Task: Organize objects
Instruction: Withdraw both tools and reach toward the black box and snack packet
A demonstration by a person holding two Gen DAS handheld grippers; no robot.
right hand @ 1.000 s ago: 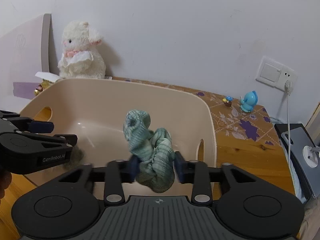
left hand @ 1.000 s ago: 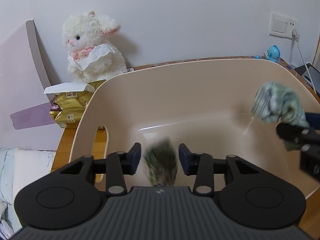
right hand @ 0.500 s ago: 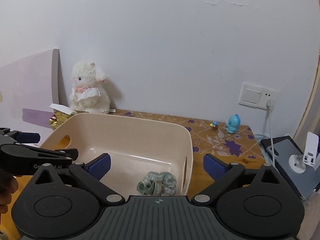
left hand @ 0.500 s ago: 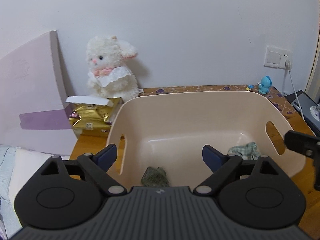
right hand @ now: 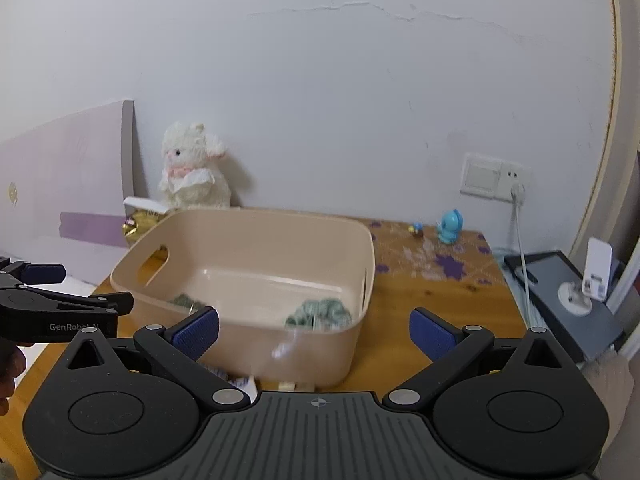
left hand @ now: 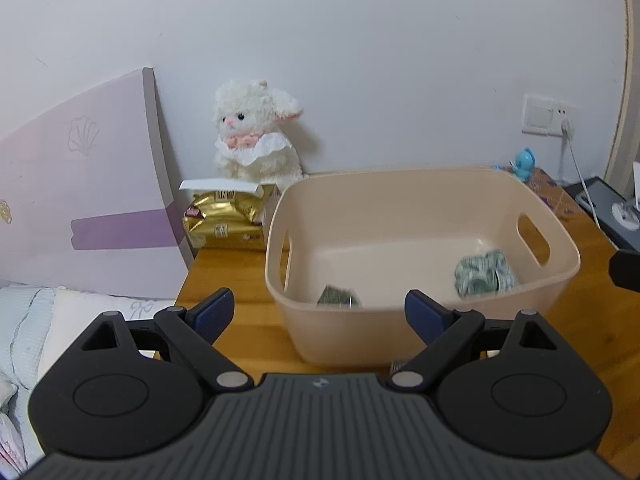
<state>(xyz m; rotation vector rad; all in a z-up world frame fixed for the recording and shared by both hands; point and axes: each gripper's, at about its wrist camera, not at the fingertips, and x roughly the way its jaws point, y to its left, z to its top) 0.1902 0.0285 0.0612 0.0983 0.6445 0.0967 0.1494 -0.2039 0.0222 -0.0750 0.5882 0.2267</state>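
A beige plastic bin (left hand: pixel 400 178) stands on the wooden table. Inside it lie a light green fabric bundle (left hand: pixel 484 274) on the right and a darker green bundle (left hand: pixel 338 296) near the front left wall. My left gripper (left hand: pixel 319 310) is open and empty, held back from the bin's near wall. In the right wrist view the bin (right hand: pixel 280 240) holds the light bundle (right hand: pixel 320 314) and the dark one (right hand: pixel 182 301). My right gripper (right hand: pixel 315 330) has its jaws opening wide, with nothing between them. The left gripper (right hand: pixel 60 304) shows at the left edge.
A white plush lamb (left hand: pixel 256 136) and a gold packet (left hand: pixel 224 220) sit behind the bin on the left, beside a pink panel (left hand: pixel 80 200). A blue toy figure (right hand: pixel 450 232), a wall socket with cable (right hand: pixel 496 180) and a dark device (right hand: pixel 568 292) are on the right.
Both grippers opened and let their fabric bundles drop into the bin. Both then drew back and up, so the bin now looks smaller and farther away.
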